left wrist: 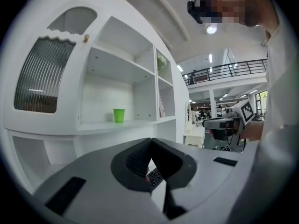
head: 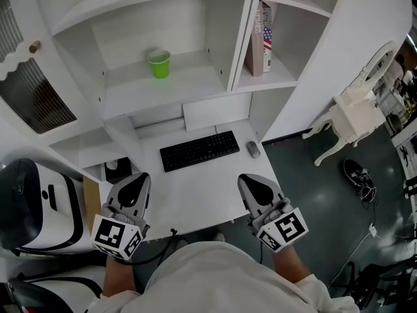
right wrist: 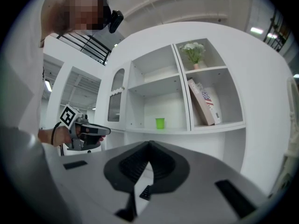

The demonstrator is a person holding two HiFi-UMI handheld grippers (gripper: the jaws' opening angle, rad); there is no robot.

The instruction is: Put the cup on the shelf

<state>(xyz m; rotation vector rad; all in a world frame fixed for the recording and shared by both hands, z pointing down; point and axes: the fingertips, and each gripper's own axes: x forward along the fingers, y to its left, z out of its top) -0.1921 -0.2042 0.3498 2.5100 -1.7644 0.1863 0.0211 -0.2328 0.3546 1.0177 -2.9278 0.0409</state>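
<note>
The green cup (head: 159,64) is sitting upright on the middle shelf (head: 195,83) of the white cabinet. It's toward the back wall, nothing is touching it, and it's well apart from both grippers. It's looking like smooth plastic, tapered, wider at the rim.

The left gripper (head: 138,182) is hovering over the near-left edge of the glossy white desk (head: 208,197). Its dark ribbed pads are pressing together with nothing between them. The right gripper (head: 256,186) is doing the same over the near-right edge, pads meeting at the tips and empty. Both are wearing matte grey shells, with a black-and-white marker cube at the back.

Further in, a flat black keyboard (head: 199,150) is lying on the desk, with a small grey mouse (head: 253,149) just beside its right end.

Only the head view is showing the dark floor, a curvy white chair (head: 355,113) and a black shoe (head: 358,175).

The left gripper view is giving the full arched cabinet door (left wrist: 44,76) with ribbed glass, where the head view is catching just a slice.

The right gripper view is showing white flowers (right wrist: 193,50) in the top right compartment. They're standing above a flag-printed book (right wrist: 203,101) that's leaning toward the divider. Each gripper view is also catching the other gripper off to the side.
</note>
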